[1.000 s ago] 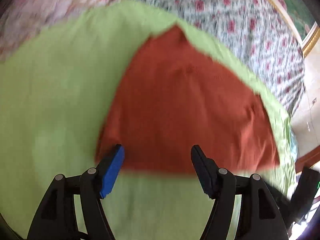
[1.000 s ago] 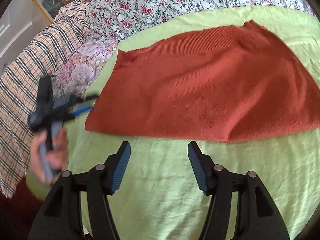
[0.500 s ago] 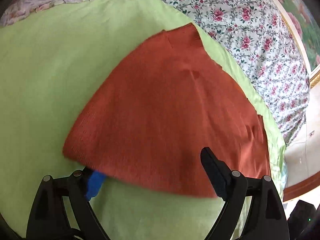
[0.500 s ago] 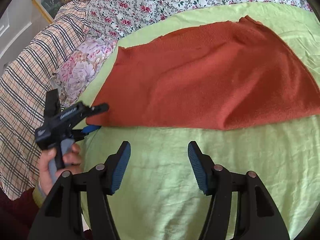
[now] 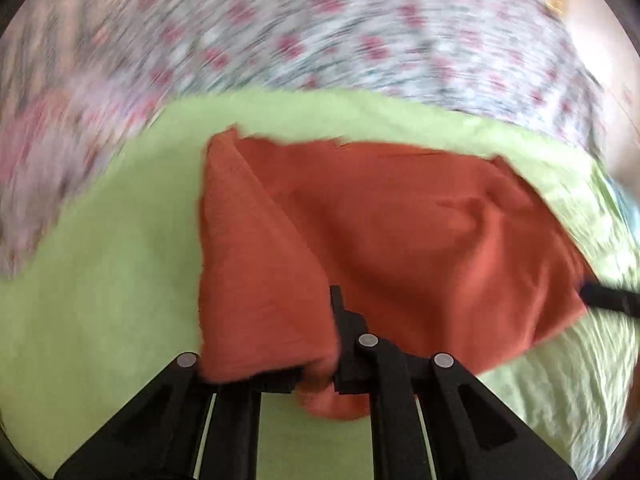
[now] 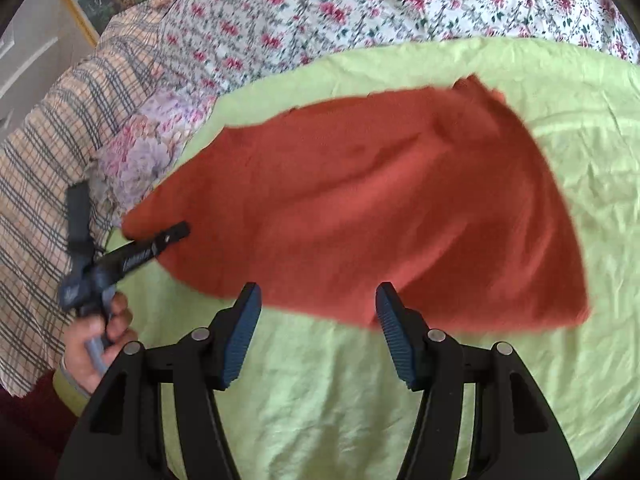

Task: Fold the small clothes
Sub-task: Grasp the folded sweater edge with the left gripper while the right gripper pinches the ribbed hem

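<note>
Closing now on a corner of the rust-red knit garment [image 5: 400,232], the left gripper [image 5: 320,360]: fingers drawn narrow with cloth bunched between them, where half a second ago they stood wide at the hem. Lifted off the green sheet [image 5: 100,280] since then, that corner, and peeling over the rest of the cloth in a raised flap. Seen from the right wrist, the same corner pinched at the near left, a hand [image 6: 96,344] behind the tool. Parted at middling width and holding nothing, the right gripper [image 6: 318,320], poised just short of the garment's near edge. Beyond, spread across the middle of the sheet on the bed, the bulk of the garment, flat. Farther off, floral bedding [image 6: 360,8] and a plaid cloth [image 6: 48,160]. Judged a first fold begun, the corner due to travel across.
</note>
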{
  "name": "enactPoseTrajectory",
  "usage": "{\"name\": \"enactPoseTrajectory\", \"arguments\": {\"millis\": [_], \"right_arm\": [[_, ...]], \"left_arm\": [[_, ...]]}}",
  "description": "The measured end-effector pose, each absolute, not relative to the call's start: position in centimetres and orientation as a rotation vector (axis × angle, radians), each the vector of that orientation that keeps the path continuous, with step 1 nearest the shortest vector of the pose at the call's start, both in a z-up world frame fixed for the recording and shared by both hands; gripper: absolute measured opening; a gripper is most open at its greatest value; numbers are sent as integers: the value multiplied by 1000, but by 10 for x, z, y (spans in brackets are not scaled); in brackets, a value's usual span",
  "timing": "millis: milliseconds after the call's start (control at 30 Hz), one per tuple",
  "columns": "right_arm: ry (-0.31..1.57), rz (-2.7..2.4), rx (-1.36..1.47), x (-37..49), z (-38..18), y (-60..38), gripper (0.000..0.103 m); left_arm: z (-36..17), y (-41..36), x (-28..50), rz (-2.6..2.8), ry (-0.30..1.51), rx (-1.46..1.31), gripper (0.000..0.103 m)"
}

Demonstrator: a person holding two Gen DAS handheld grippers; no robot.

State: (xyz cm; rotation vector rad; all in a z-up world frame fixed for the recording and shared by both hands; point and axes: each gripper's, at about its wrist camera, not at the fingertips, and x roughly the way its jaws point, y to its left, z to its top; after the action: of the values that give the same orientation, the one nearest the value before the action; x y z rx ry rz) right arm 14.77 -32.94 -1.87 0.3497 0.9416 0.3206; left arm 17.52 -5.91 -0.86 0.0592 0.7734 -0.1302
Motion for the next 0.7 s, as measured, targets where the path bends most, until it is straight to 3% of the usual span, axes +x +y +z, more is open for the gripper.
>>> {"name": "enactPoseTrajectory", "arguments": {"millis": [267,333,533,600,633,667,700], "right_arm": [[1051,475,578,234,-20,-367,63],[1108,528,629,256,-31,-360,75],[1194,499,515,294,-61,-302,75],[1200,501,480,306,-67,-284,51],[1205,492,460,312,-69,-277,30],[1203,484,442,315,-69,-274,16],[1187,491,424,316,-64,-271,16]], "left_arm": [[-38,-159,174,-329,766,244,6],[-47,-164,178,-332,781,244,6],[-49,-154,185,-360,787,189,6],[-49,-153,188,-362,794,185,6],[-48,-151,191,-360,796,187,6],[-46,-151,193,-359,799,185,6],[-44,-151,194,-363,801,178,6]]}}
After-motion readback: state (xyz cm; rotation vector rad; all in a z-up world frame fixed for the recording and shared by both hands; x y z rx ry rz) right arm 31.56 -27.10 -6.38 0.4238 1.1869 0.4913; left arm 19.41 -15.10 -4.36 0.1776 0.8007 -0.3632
